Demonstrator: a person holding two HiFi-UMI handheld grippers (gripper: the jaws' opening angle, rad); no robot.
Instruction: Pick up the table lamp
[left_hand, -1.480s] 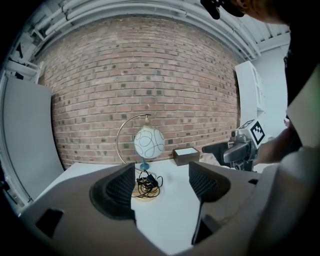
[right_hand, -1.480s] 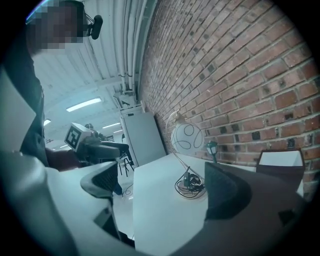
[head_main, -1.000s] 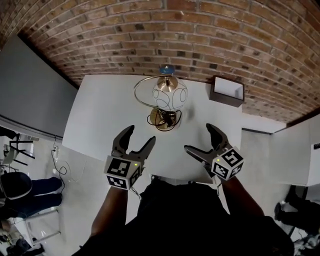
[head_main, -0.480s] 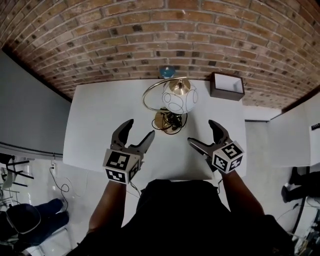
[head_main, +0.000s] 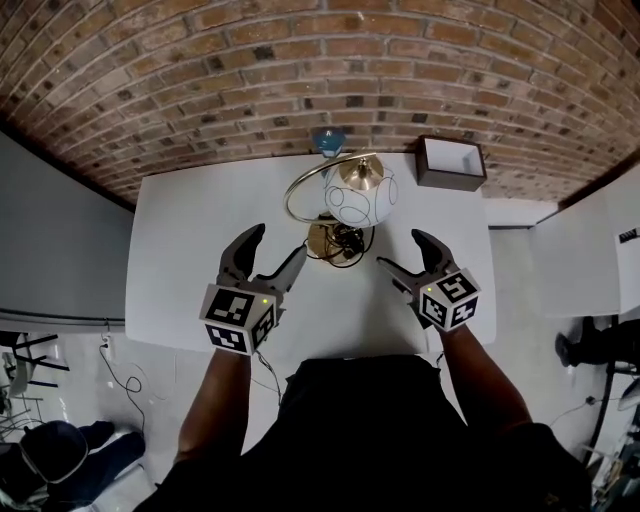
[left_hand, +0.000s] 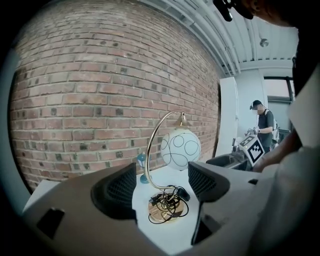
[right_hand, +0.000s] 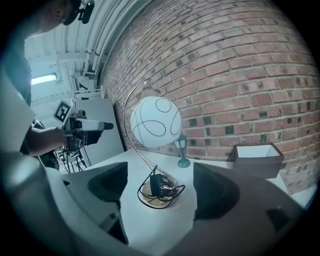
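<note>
The table lamp has a white globe shade (head_main: 358, 198) with black line drawings, a gold arc arm and a round gold base (head_main: 330, 240) with a black cord coiled on it. It stands upright on the white table (head_main: 190, 230). My left gripper (head_main: 278, 246) is open just left of the base, and my right gripper (head_main: 400, 252) is open just right of it. Neither touches the lamp. The right jaws have just been closing, with nothing between them. The base (left_hand: 162, 210) shows ahead between the left jaws, and the base (right_hand: 156, 194) likewise between the right jaws.
A brown open box (head_main: 452, 163) sits at the table's back right corner. A small blue-green lamp-post figurine (head_main: 327, 142) stands behind the lamp against the brick wall. A person (left_hand: 262, 125) stands far off to the right in the left gripper view.
Both grippers have moved forward over the table and now flank the lamp base. The right jaws stand narrower than before.
</note>
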